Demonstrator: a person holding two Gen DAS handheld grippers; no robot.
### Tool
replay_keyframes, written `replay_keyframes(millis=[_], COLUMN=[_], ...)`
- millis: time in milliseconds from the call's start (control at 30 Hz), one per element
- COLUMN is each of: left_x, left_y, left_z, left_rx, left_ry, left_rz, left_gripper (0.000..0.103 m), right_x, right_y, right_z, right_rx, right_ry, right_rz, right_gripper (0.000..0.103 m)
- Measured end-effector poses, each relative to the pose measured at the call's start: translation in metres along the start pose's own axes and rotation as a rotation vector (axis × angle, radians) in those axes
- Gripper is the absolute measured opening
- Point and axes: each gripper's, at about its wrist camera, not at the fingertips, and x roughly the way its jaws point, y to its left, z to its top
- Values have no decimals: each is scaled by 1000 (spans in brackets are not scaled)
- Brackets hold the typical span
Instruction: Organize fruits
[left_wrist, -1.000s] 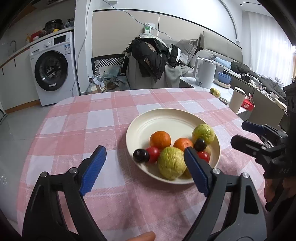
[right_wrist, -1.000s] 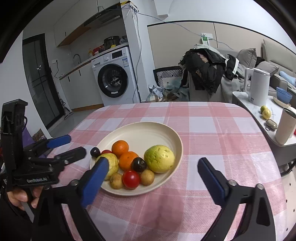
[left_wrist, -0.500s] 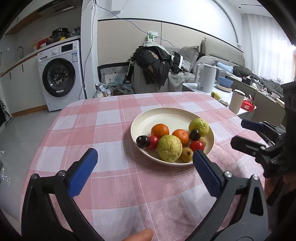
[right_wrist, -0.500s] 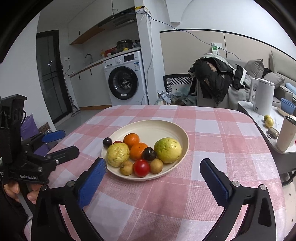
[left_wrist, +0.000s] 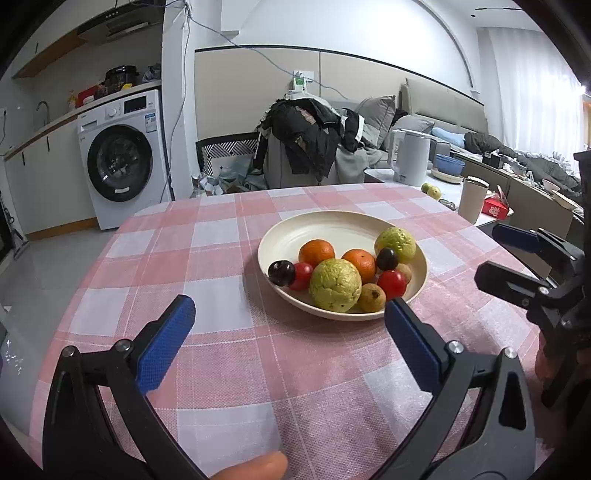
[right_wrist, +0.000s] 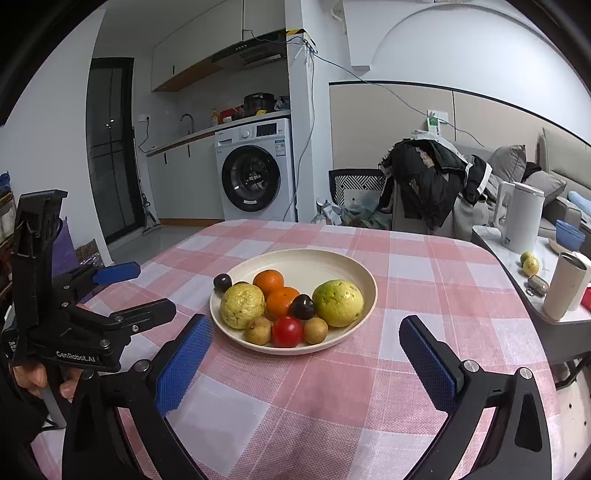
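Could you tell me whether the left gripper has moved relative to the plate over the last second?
Yes. The left gripper has drawn back from the plate; its fingertips now stand short of the near rim.

Left tongs and right tongs gape wide, empty.

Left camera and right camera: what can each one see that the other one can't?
Only the left wrist view shows a fingertip at the bottom edge and a red box beside the cup.

Only the right wrist view shows the dark door and the hand that holds the left gripper.

Both show the plate of fruit on the checked cloth, the washer, the kettle, and open, empty grippers.
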Motion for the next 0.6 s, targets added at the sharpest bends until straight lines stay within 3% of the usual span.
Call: replay_keyframes(millis=[600], left_x=[0], left_y=[3], left_z=[-1], left_rx=[-17], left_ry=[-4], left_rz=[-8], left_gripper=[102], right_x=[-2], right_y=[1], right_z=[0], right_rx=[-3], right_ry=[-10], right_rz=[3], right_gripper=[103])
